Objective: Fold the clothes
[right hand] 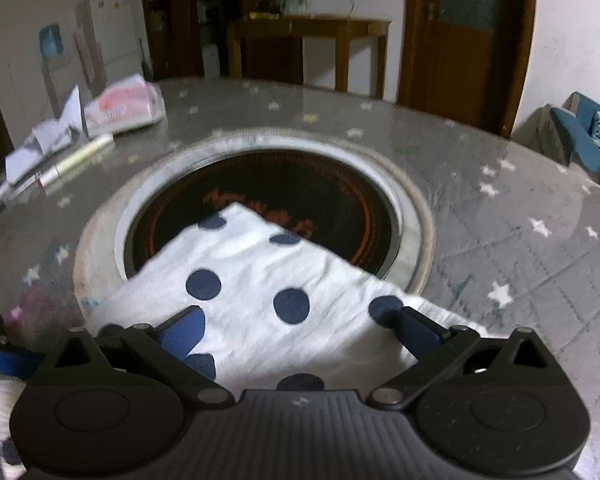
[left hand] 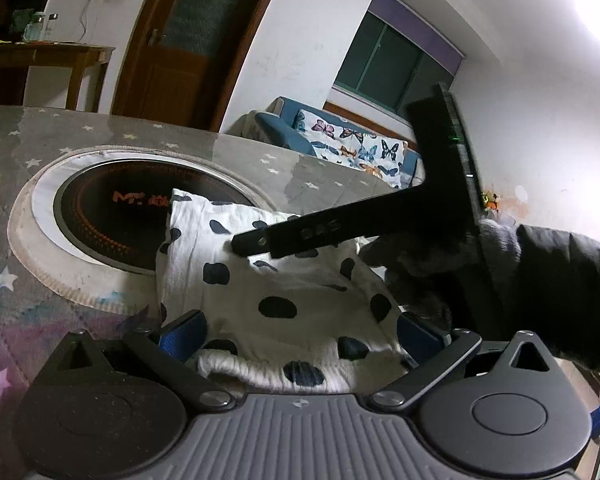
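White dotted garment (right hand: 268, 280) lies partly folded on the table (right hand: 500, 208), overlapping the inset cooker (right hand: 284, 184). Both grippers, left (left hand: 300, 332) and right (right hand: 300, 328), hover with jaws apart. Judged mid-fold; next needs an edge grip

Left gripper (left hand: 300, 332): black linkage arms, silver pivot screws, blue finger pads (left hand: 184, 334), grey ribbed body behind with small cross mark, two black round discs flanking. Right gripper (right hand: 300, 328): same build, blue pads. Right of left gripper: grey knit glove (left hand: 496, 236), black puffy sleeve (left hand: 560, 280).
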The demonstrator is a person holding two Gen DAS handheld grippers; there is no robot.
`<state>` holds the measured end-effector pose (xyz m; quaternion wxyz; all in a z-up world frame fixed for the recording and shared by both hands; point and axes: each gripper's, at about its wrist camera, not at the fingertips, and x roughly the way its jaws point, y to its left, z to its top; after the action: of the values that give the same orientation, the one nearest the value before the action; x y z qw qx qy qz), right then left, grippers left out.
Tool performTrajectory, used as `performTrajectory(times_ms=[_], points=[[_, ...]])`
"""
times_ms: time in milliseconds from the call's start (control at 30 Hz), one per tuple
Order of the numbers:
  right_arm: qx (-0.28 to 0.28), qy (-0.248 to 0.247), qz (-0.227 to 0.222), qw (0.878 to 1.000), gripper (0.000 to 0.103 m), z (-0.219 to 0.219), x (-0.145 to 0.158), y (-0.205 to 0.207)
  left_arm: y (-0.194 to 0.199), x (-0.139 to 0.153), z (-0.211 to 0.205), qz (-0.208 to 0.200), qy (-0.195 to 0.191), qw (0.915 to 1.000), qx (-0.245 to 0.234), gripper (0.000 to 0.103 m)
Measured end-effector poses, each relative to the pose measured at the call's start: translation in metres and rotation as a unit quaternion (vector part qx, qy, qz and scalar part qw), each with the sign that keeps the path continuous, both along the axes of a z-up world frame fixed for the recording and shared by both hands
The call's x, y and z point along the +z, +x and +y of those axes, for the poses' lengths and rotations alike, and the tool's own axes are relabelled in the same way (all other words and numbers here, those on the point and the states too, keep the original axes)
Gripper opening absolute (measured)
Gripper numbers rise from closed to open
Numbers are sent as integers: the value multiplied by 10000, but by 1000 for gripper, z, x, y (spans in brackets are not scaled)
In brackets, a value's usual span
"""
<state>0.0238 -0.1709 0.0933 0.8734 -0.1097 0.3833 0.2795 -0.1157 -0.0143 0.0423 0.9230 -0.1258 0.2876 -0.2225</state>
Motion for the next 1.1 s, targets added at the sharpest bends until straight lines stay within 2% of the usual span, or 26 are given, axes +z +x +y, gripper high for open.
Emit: performTrajectory(times_ms=[100, 200, 400, 500, 633, 1100], points=[[-19, -99, 53, 9999, 103, 4, -5, 3, 0, -1, 0, 9, 27, 10000, -20, 103], [51, -83, 5, 10000, 99, 8, 2, 3, 0, -2, 1, 27, 18, 10000, -41, 103], [203, -35, -47, 9998, 98, 19, 15, 6, -1, -2, 0, 65, 20, 10000, -53, 103], [352, -67, 62, 9993, 93, 31, 10, 10, -2, -2, 0, 76, 32, 10000, -48, 103], [422, -223, 215, 9986, 91, 42, 0, 16, -2, -1, -2, 79, 66, 9999, -39, 103], [383, 104, 100, 9992, 82, 35, 15, 13, -5, -2, -2, 88, 97, 9999, -52, 103]])
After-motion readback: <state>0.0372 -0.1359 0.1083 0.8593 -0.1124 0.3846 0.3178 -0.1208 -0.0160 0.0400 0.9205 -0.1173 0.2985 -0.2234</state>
